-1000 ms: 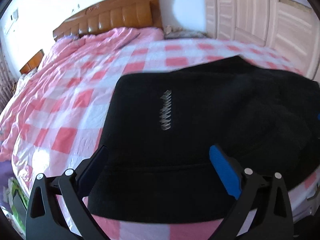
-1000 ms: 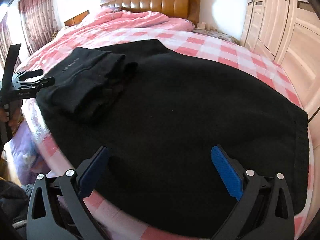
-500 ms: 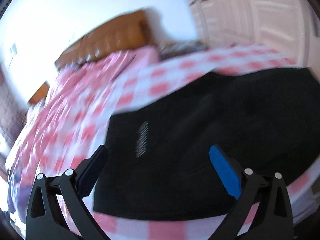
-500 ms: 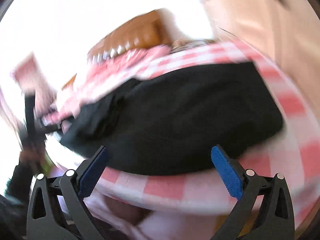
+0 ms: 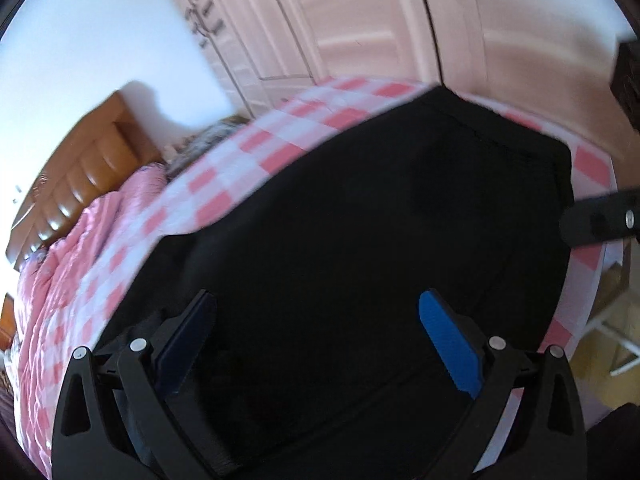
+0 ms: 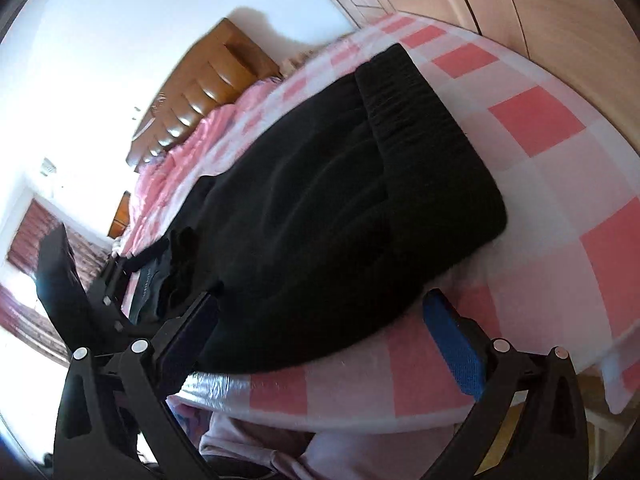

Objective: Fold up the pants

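Left wrist view: the left tongs [image 5: 318, 340] hover with jaws spread apart and nothing between them, low over the black pants [image 5: 360, 240], which lie across the near part of the bed [image 5: 248, 152] with its pink-and-white checked cover. A wooden headboard [image 5: 80, 176] stands far left, pale wardrobe doors [image 5: 360, 20] far right.

Right wrist view: the right tongs [image 6: 320, 340] are also spread apart and empty, near the bed's [image 6: 532, 128] near edge. The pants [image 6: 340, 208] stretch away toward the left, their elastic waistband [image 6: 404, 96] at the far right end.
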A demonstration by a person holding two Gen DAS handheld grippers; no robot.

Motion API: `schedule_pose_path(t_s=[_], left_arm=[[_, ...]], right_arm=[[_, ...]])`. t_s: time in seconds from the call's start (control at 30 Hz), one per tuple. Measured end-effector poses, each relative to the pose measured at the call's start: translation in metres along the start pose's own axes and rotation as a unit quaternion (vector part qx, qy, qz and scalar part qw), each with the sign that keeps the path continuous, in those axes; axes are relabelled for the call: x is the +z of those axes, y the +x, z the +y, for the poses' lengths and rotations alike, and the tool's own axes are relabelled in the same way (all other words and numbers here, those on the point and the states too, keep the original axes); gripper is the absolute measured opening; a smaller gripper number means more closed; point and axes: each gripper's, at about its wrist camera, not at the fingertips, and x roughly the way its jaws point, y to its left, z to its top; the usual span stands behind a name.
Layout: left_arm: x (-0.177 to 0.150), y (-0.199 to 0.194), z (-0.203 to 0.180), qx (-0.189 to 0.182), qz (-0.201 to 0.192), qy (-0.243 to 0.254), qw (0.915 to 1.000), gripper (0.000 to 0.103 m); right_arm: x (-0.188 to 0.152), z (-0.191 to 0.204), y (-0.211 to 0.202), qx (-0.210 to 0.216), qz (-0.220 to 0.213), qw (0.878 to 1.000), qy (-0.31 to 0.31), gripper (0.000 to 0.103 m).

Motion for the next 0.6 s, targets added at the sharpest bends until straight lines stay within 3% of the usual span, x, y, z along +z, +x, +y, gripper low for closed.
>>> schedule_pose_path(t_s=[0.1, 0.17, 0.3, 0.4, 0.5, 0.6], left_arm=[[-0.007, 0.012, 0.001, -0.025, 0.004, -0.012, 0.9996, 0.101], [-0.01, 0.019, 0.013, -0.064, 0.017, -0.045, 0.9968, 0.101], [-0.019, 0.039, 0.034, -0.147, 0.037, -0.114, 0.9819, 0.102], [-0.021, 0.038, 0.031, -0.148, 0.027, -0.103, 0.9833, 0.102], [-0.022, 0.038, 0.031, -0.151, 0.019, -0.103, 0.9829, 0.102], [-0.023, 0.037, 0.031, -0.155, 0.01, -0.102, 0.9826, 0.102]], right_arm=[[0.005, -0.007, 0.002, -0.009, 0.014, 1.0, 0.022, 0.099], [0.005, -0.007, 0.005, -0.005, 0.019, 0.999, 0.035, 0.099], [0.002, -0.016, 0.004, 0.046, 0.029, 0.994, 0.091, 0.099], [0.007, -0.012, 0.008, 0.036, 0.028, 0.993, 0.113, 0.099], [0.012, -0.009, 0.015, 0.034, -0.017, 0.989, 0.143, 0.099], [0.006, 0.0, 0.018, 0.011, -0.032, 0.991, 0.131, 0.099]])
